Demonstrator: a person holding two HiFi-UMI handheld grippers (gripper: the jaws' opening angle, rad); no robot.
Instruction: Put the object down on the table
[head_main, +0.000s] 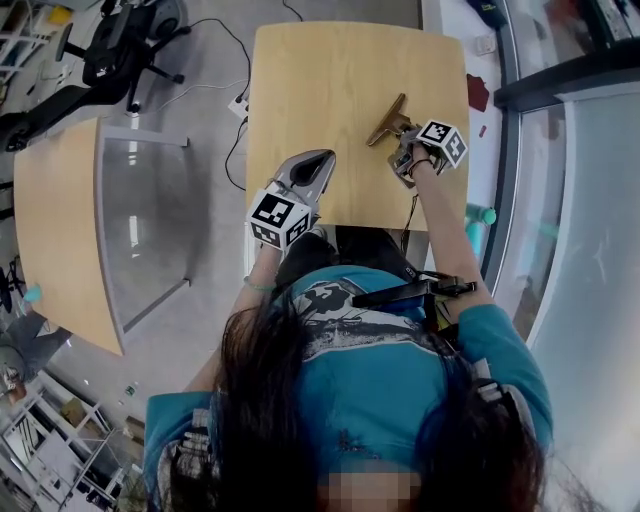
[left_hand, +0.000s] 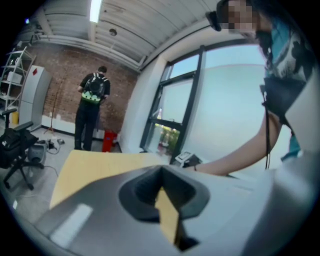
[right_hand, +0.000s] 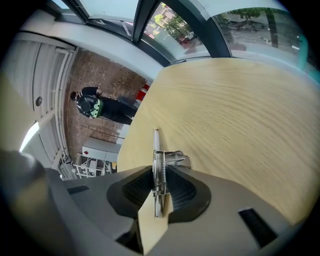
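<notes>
The right gripper (right_hand: 158, 187) pinched a metal spring clip (right_hand: 156, 150) edge-on between its jaws, the clip jutting forward beyond the tips; the left gripper (left_hand: 161, 176) was closed, empty.

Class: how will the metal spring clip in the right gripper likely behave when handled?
The metal spring clip looks like thin plate: probably stiff and light. Flat-sided, it should lie stable, not roll. On the smooth table it may slide if pushed.
</notes>
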